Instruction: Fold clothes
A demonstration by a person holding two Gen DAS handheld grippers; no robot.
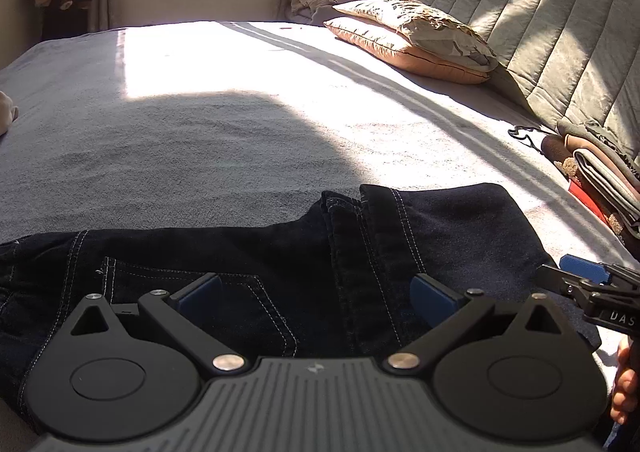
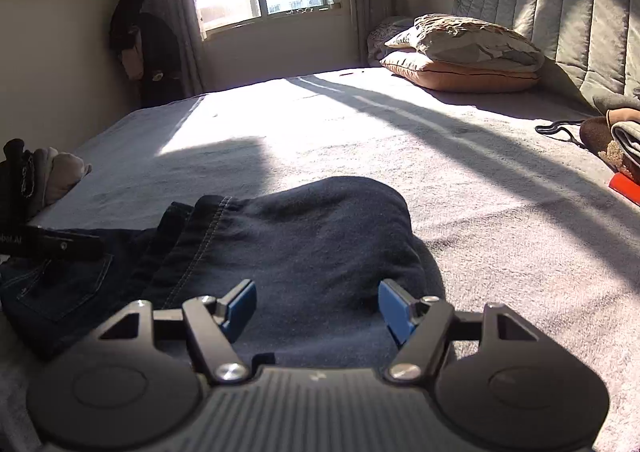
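Note:
Dark blue jeans (image 1: 280, 264) lie folded on the grey bed, with the leg hems doubled over the seat and back pocket. My left gripper (image 1: 316, 292) is open just above the pocket area, holding nothing. In the right wrist view the jeans (image 2: 312, 236) show as a rounded fold. My right gripper (image 2: 318, 302) is open over that fold's near edge, empty. The right gripper also shows at the right edge of the left wrist view (image 1: 592, 280). The left gripper's black body shows at the left edge of the right wrist view (image 2: 48, 244).
The grey bed sheet (image 1: 180, 140) stretches ahead, part sunlit. Two stacked pillows (image 1: 416, 40) lie by the padded headboard (image 1: 540, 20). A pile of folded clothes (image 1: 600, 176) sits at the right edge. Bunched grey cloth (image 2: 56, 172) lies at the left. Window and curtains stand beyond.

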